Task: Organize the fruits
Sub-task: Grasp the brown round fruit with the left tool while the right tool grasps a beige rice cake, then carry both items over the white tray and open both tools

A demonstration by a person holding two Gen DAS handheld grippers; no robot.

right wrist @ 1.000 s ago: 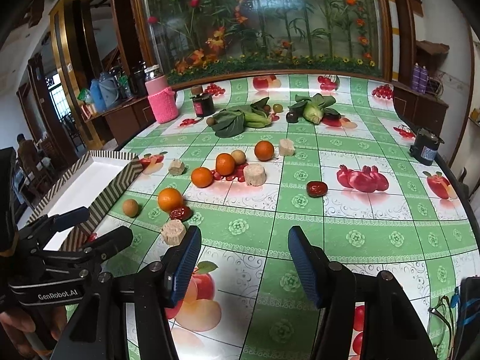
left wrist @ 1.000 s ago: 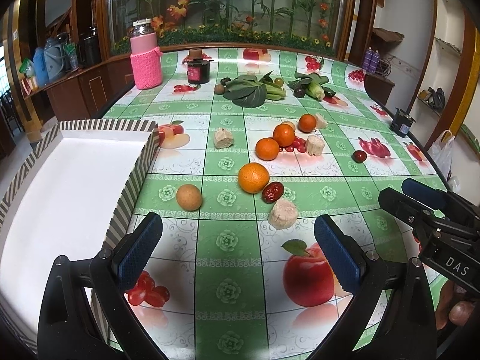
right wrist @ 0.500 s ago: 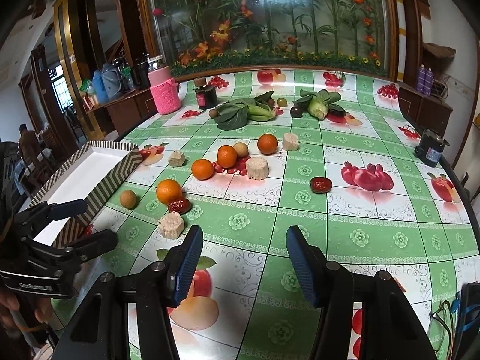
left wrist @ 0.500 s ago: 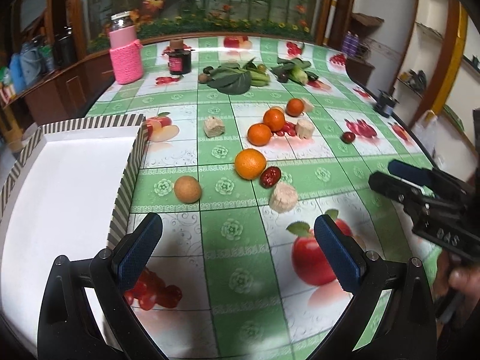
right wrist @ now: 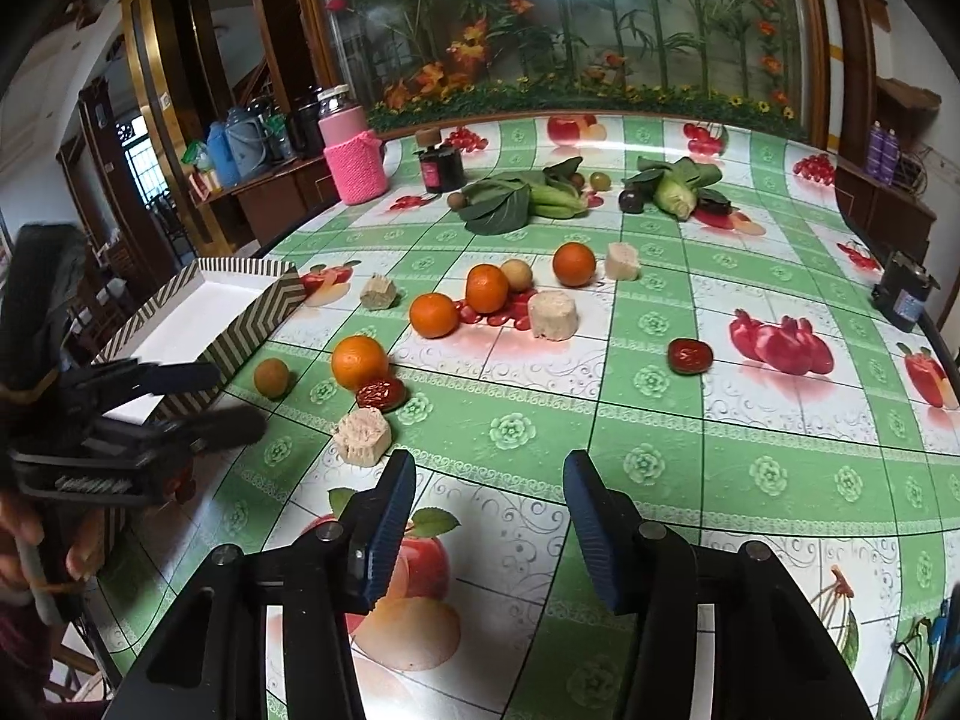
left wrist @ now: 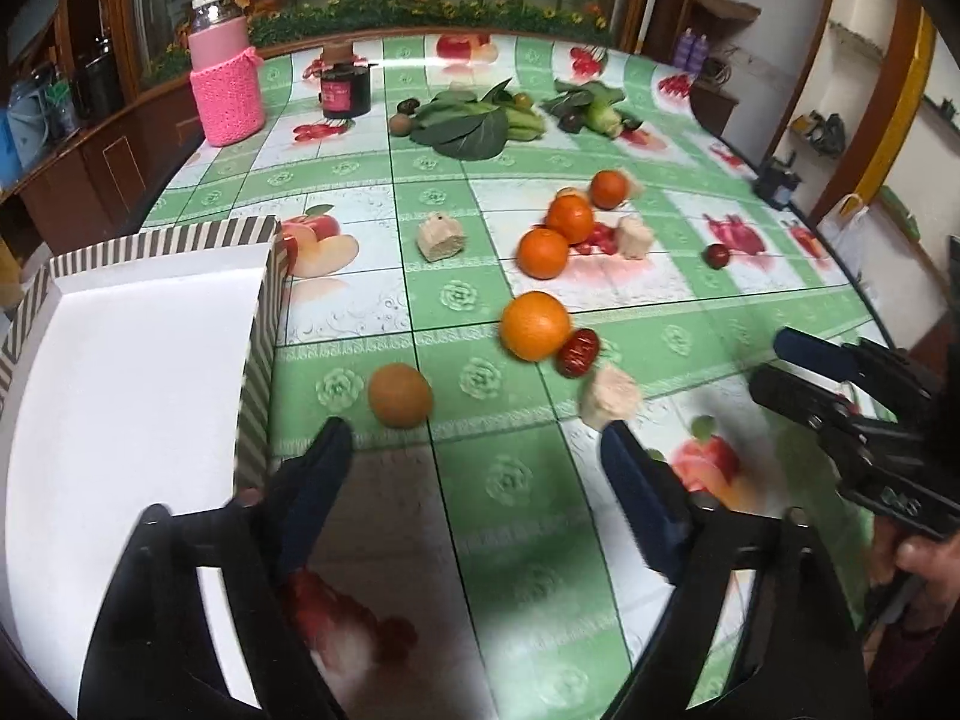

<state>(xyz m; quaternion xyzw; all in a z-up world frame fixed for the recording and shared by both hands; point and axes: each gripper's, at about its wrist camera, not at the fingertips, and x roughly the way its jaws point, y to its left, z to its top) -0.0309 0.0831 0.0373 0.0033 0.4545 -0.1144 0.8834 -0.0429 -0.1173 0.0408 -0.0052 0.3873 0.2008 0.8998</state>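
Fruit nearest the box (left wrist: 150, 372) is the small brown round fruit (left wrist: 399, 394), just ahead of the left gripper (left wrist: 474, 450). Likely light, firm, prone to roll; best pinched across its middle. Skin looks dull tan, smooth. Right of it sits a big orange (left wrist: 534, 325), glossy, prob. heavier, touching a red date (left wrist: 578, 352). Left gripper: jaws have just been closing, w/ nothing between them. Right gripper (right wrist: 489, 480): also narrowing, empty, over bare tablecloth (right wrist: 720, 420).
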